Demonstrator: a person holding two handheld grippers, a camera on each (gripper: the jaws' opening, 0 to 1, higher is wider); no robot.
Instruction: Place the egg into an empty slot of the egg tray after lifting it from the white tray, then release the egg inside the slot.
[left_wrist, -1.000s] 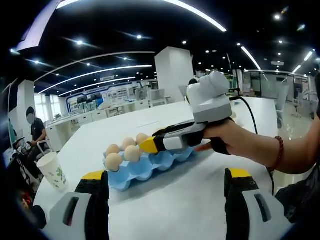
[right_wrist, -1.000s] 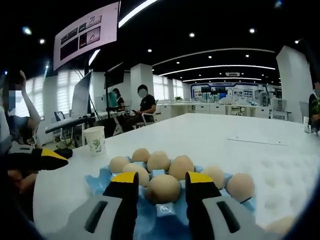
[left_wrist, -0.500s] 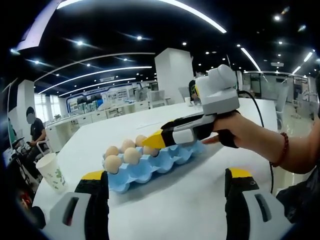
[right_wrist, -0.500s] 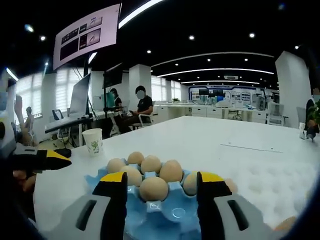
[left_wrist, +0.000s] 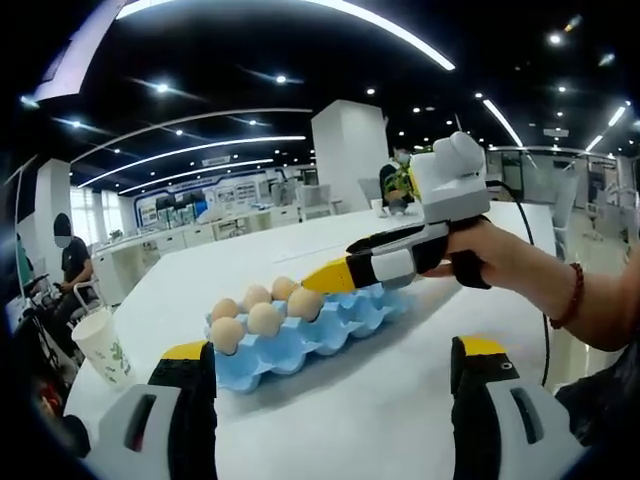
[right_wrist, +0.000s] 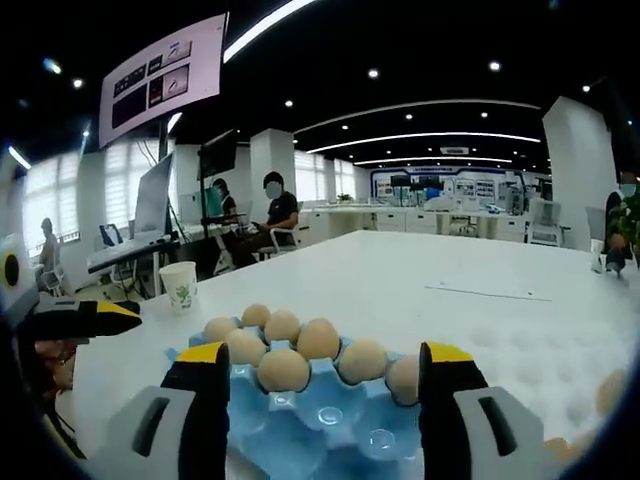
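Right gripper (right_wrist: 318, 385) wide open, nothing between the jaws, held above the near end of the blue egg tray (right_wrist: 330, 425) and looking along it. In left gripper view same right gripper (left_wrist: 318, 279) seen from the side: held by a hand (left_wrist: 482, 258) with bent wrist, bracelet on forearm, body about level, yellow tips over the far row of the tray (left_wrist: 300, 335). Left gripper (left_wrist: 330, 385) also open and empty, jaws far apart, hovering over the white table (left_wrist: 350, 425) on near side of the tray, well apart from it. In right gripper view left gripper's yellow tip (right_wrist: 95, 315) at the left edge, near a paper cup (right_wrist: 180, 285). The egg (right_wrist: 283, 369) now sits in a tray slot, in front row, beside other eggs (right_wrist: 318, 339); nothing touching it. Vs 1.0 s ago: then right jaws closer together, w/ the egg between them down at the tray; at 0.5 s ago already spread, egg left in slot; now spread more and tips raised higher off the tray, drawn back a little. Right hand lifted accordingly in left gripper view. Left gripper approx. same place. Edge of white tray (right_wrist: 590, 355) at right, w/ one more egg (right_wrist: 612, 390) partly in view.
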